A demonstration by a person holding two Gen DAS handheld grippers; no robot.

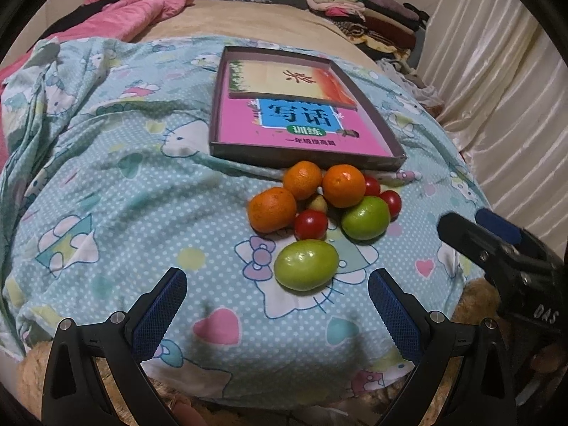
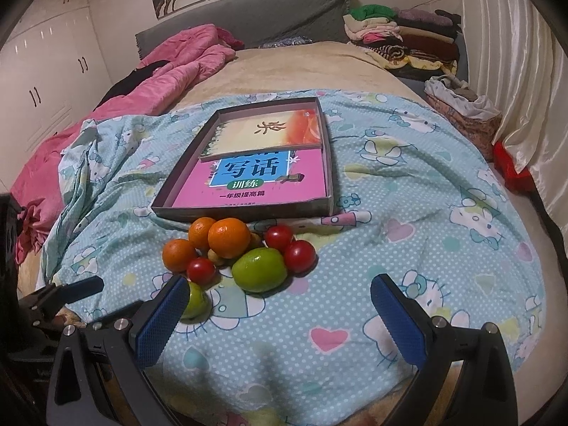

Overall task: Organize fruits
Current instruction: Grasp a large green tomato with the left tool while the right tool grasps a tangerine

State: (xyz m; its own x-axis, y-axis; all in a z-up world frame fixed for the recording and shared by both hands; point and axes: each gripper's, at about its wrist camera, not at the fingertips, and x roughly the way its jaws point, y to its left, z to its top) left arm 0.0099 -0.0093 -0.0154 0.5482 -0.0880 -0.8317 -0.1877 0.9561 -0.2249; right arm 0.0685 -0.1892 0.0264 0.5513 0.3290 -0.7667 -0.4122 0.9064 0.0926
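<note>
Blue mesh-faced pads line the fingers of both grippers, and both stand spread wide with nothing between them: the left gripper (image 1: 277, 296) hovers low over the pale blue dotted cartoon-cat bedspread (image 1: 117, 213), the right gripper (image 2: 280, 305) alongside it on the right. Nothing has been picked up yet, so I'd judge the task is at its opening step, choosing a first fruit. Nearest the left gripper lies an oval green fruit with smooth skin (image 1: 306, 264), just ahead of the gap between its fingers and a little toward the right finger, apart from both pads; in the right wrist view the same fruit peeks out from behind the right gripper's left pad (image 2: 161, 319). A forward reach with a slight shift right would bring the left jaws around it, and the soft bedding may let a round fruit roll, so a gentle closing seems called for. Beyond it sits the tight cluster: a second green fruit (image 1: 365, 218), small red cherry tomatoes (image 1: 310, 224), three orange mandarins (image 1: 271, 214) and a small yellowish fruit half hidden among them. Just behind the pile, touching or nearly so, lies a shallow dark cardboard box lid (image 1: 305, 158) holding a pink booklet, likely the destination. Farther back are a pink quilt (image 2: 170, 67) and folded clothes (image 2: 401, 35).
</note>
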